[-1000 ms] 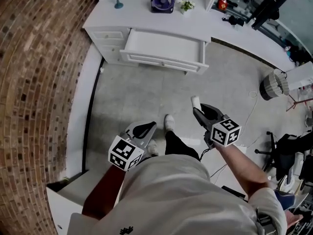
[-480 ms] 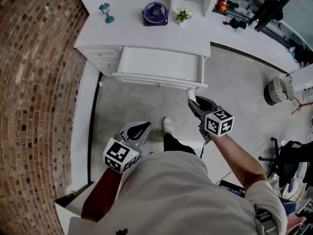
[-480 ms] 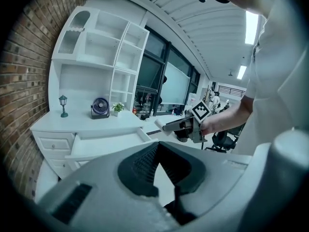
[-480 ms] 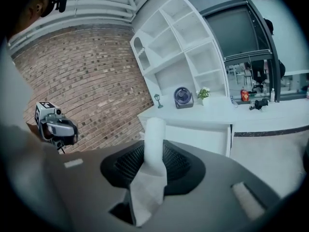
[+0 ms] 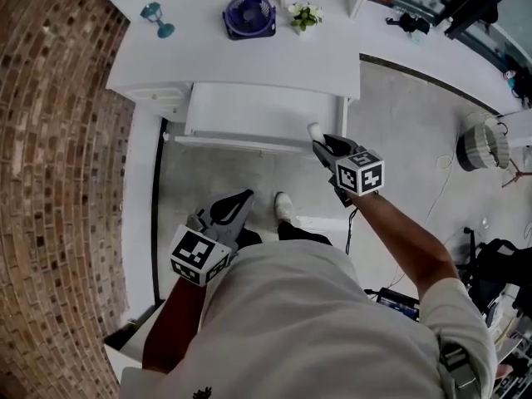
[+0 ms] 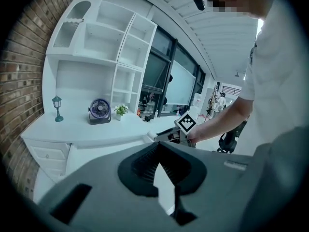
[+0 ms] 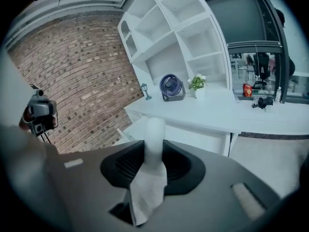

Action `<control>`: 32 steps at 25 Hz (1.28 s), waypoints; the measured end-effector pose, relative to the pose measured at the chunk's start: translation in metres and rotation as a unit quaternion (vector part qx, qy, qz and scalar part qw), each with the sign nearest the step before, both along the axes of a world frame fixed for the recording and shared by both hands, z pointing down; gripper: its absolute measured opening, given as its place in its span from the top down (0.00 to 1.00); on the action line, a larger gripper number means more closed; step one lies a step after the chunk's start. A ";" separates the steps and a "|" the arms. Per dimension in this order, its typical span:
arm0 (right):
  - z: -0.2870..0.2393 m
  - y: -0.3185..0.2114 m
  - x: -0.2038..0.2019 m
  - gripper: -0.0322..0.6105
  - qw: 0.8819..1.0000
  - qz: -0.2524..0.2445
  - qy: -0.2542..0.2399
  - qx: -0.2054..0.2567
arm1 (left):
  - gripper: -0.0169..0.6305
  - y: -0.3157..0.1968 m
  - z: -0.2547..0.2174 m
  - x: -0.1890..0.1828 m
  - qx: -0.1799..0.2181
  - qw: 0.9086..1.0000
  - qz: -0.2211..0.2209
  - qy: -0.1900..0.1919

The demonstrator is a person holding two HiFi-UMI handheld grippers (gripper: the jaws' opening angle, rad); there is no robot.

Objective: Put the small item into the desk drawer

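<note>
- The small item point(image 7: 153, 138), a white tube with a rounded end and a flat, crinkled tail, sits between the jaws of the right gripper point(image 5: 321, 142). The ribbed pads press on it from both sides. Its rounded end sticks out past the fingertips.
- From the head view, the item shows against the front right corner of the open desk drawer point(image 5: 237, 141). It is held in the air and is not inside the drawer.
- The right gripper points at the desk point(image 5: 274, 61) and tilts slightly downward, with the person's bare forearm point(image 5: 407, 243) stretched out behind it.
- The drawer is pulled out from under the white desktop, and its pale inside faces up.
- The left gripper point(image 5: 239, 201) hangs low beside the person's body, well apart from the drawer. Its fingertips are pressed together with nothing between them.
- On the desktop stand a blue fan point(image 5: 248, 15), a small potted plant point(image 5: 304, 14) just to the right of it, and a teal lantern figure point(image 5: 156, 20) off to the left.
- White open shelves point(image 7: 176, 30) rise behind the desk.
- A brick wall point(image 5: 50, 156) runs along the left, and the floor point(image 5: 407, 131) is grey.
- The person's light shoe point(image 5: 285, 209) shows between the two grippers.
</note>
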State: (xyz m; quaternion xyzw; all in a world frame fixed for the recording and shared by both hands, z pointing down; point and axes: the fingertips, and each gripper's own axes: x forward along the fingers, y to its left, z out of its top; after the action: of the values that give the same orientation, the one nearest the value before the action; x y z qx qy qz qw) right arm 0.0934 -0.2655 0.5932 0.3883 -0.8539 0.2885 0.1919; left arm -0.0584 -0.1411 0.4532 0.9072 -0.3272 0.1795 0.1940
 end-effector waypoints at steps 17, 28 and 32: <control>0.116 -0.117 0.011 0.74 0.985 0.121 0.072 -0.096 | 0.97 -0.124 0.011 -0.033 -0.013 0.998 0.068 -0.009; 0.193 -0.145 0.024 0.74 0.959 0.188 0.122 -0.175 | 0.97 -0.187 0.028 -0.067 -0.044 0.994 0.097 -0.025; 0.211 -0.152 0.033 0.73 0.952 0.204 0.130 -0.189 | 0.97 -0.198 0.034 -0.069 -0.054 0.992 0.108 -0.031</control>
State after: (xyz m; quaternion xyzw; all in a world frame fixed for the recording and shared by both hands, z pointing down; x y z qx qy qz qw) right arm 0.1264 -0.4170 0.8041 0.5447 -0.6541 0.4249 0.3081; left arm -0.1271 -0.3391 0.4873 0.9193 -0.2235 0.2449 0.2119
